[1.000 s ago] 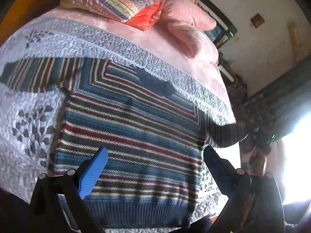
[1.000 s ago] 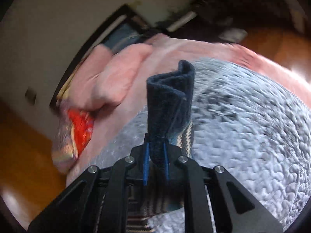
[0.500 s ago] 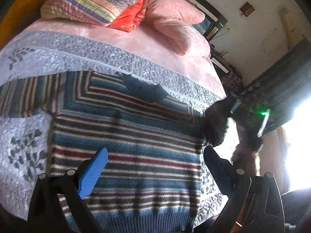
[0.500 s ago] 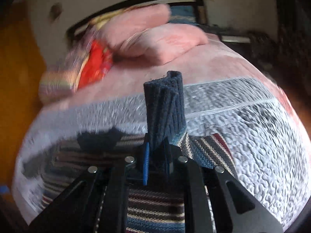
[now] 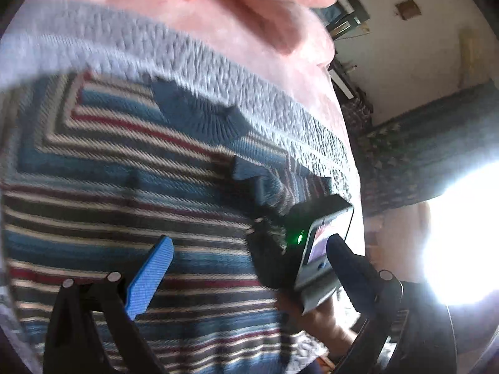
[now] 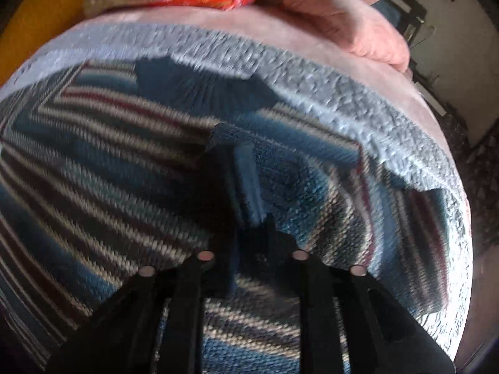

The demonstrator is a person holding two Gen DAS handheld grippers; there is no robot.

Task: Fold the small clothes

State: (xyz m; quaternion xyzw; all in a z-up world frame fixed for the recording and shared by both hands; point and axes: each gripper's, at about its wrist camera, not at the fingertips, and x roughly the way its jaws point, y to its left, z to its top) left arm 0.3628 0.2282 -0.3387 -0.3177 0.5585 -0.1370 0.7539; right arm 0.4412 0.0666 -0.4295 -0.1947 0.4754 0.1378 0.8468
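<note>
Quilted bed (image 5: pixel 249 93), blurry striped sweater (image 5: pixel 124 187), cuff (image 6: pixel 246 180) seemingly pinched in right jaws, left jaws spread

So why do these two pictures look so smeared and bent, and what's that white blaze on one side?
Left wrist view: motion blur smears the striped sweater, a window blows out to pure white at right, and the fisheye lens curves the bed. Right wrist view: blur again, and the right gripper is a dark silhouette.

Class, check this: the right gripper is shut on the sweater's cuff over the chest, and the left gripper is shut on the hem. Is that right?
Not quite. The left gripper is open, its jaws spread wide above the sweater and holding nothing, as the left wrist view shows. The right gripper is indeed shut on the cuff over the chest.
</note>
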